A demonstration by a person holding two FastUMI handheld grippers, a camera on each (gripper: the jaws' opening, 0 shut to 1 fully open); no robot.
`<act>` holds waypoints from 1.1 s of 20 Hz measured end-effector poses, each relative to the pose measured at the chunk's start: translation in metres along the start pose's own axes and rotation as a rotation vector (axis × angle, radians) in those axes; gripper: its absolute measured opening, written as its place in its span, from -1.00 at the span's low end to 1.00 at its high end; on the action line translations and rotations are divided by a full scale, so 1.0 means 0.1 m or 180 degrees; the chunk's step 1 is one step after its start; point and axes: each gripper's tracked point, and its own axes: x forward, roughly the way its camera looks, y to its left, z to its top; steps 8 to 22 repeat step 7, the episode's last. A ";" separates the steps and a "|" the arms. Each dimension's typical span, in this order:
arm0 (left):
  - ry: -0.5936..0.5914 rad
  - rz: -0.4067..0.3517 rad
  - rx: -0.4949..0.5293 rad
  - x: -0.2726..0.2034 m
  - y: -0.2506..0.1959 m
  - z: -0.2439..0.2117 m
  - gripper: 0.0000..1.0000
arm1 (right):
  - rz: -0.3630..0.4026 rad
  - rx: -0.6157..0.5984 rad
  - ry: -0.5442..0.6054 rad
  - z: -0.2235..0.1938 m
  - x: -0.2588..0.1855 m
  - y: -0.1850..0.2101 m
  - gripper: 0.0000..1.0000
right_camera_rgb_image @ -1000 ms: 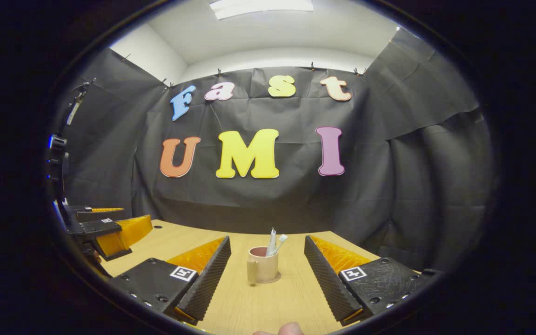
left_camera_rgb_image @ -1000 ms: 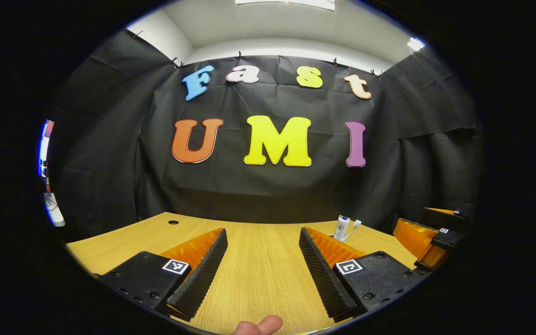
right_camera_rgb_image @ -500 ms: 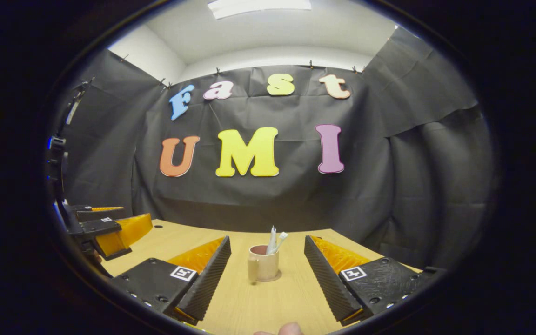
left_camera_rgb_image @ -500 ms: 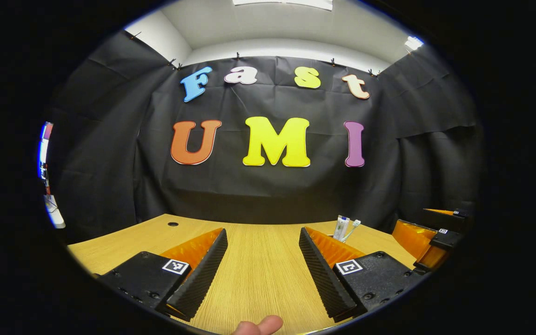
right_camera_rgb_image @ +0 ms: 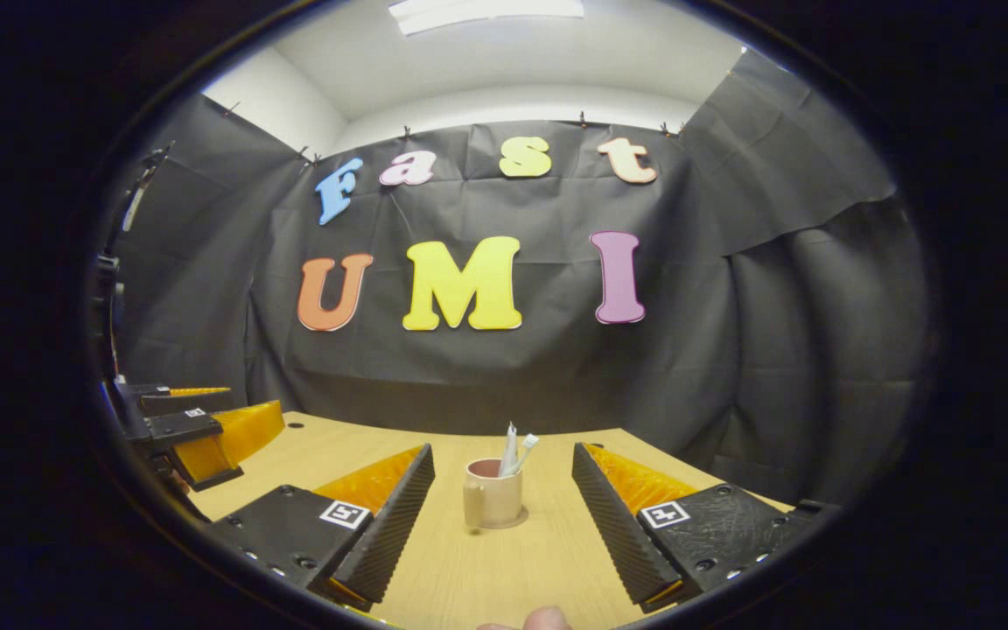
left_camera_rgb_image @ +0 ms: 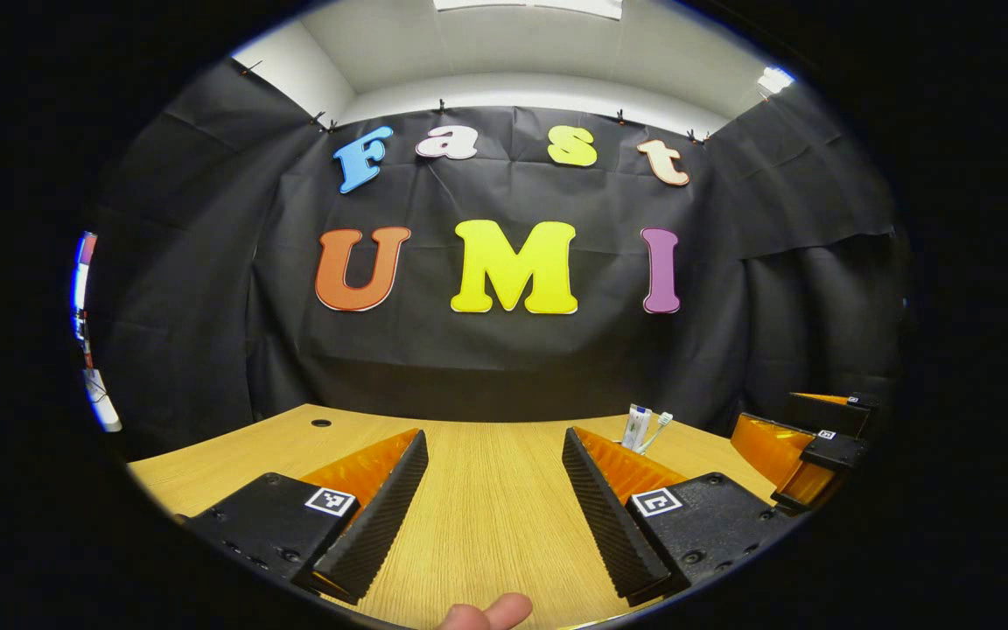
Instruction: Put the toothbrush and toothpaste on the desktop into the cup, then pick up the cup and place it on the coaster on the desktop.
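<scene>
Wooden desktop: right gripper view frames the cup on its coaster; both tools gape wide, holding nothing.

Both cameras sat low over the desk and looked straight ahead at the black back wall. The right gripper view faced the cup from near. Both views shared the desk, the wall and the cup's toothbrush.
</scene>
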 end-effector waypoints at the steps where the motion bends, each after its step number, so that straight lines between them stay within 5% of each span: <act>1: 0.0001 0.0001 0.0001 0.00 -0.01 -0.01 0.96 | -0.0003 0.0000 0.0002 -0.01 0.01 0.00 0.92; 22: -0.0017 0.0000 0.0016 -0.01 -0.01 0.01 0.97 | 0.0006 -0.0001 0.0018 -0.02 0.00 0.00 0.92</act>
